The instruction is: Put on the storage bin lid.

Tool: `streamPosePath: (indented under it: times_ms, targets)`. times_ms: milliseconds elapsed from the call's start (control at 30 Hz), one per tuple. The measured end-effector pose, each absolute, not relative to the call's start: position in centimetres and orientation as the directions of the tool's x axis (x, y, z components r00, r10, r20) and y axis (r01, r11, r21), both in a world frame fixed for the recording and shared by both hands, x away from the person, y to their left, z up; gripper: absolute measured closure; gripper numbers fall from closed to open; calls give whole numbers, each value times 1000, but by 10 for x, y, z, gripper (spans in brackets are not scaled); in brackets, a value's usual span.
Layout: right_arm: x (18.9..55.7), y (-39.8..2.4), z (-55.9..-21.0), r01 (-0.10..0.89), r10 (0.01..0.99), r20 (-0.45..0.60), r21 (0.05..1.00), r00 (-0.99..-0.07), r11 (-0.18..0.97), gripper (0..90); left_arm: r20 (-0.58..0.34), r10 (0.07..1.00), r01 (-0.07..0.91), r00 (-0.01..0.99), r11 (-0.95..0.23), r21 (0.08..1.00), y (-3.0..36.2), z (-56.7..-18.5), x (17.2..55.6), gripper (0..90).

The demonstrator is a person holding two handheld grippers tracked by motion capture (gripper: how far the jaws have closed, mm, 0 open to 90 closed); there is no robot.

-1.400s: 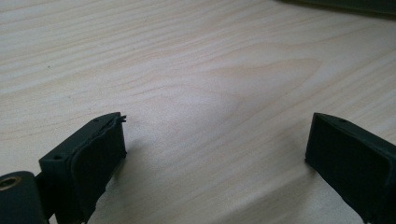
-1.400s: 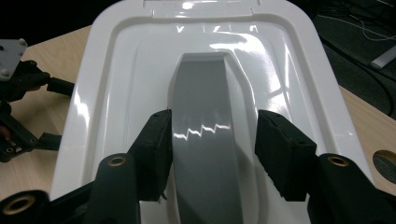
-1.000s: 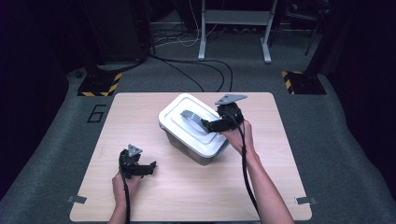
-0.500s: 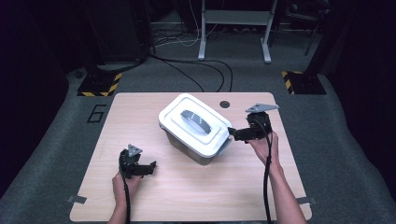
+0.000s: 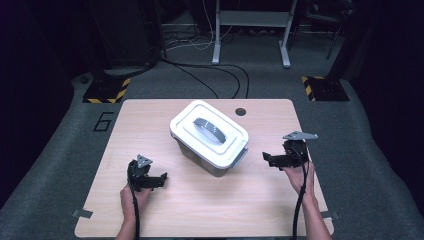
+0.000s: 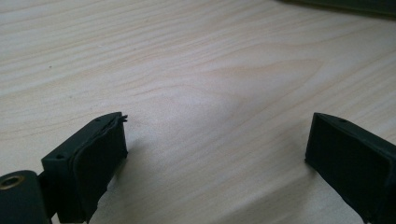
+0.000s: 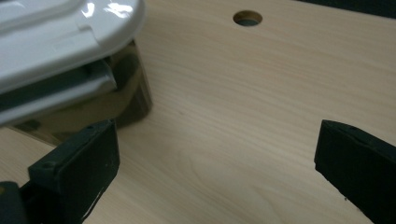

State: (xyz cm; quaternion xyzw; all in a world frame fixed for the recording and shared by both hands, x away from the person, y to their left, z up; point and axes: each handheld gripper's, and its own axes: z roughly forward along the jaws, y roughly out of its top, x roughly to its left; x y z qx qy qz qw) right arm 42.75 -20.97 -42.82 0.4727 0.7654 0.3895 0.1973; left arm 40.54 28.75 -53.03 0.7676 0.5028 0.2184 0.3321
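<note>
Pale woodgrain tabletop bears a glossy white-lidded rectangular storage box, while both matte-black grippers, left gripper and right gripper, rest with jaws released.

A lidded box sits mid-table between the left gripper and the right gripper.

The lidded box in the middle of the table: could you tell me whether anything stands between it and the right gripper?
Nothing visible does. The right gripper sits open, just right of the lidded box, with bare table between them; in the right gripper view the box's corner lies just past one jaw.
</note>
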Motion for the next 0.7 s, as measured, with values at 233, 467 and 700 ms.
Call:
streamPosePath:
  times_ms: [233,467,700]
  targets:
    - [413,-230,-468,622,905,87,752,-417,215,0,1,917,627,399,-273,730,287,-530,405,51]
    - [400,-239,-507,662,926,77,721,-371,205,0,1,917,627,399,-273,730,287,-530,405,51]
    - [390,-238,-525,658,939,12,716,-345,233,0,1,917,627,399,-273,730,287,-530,405,51]
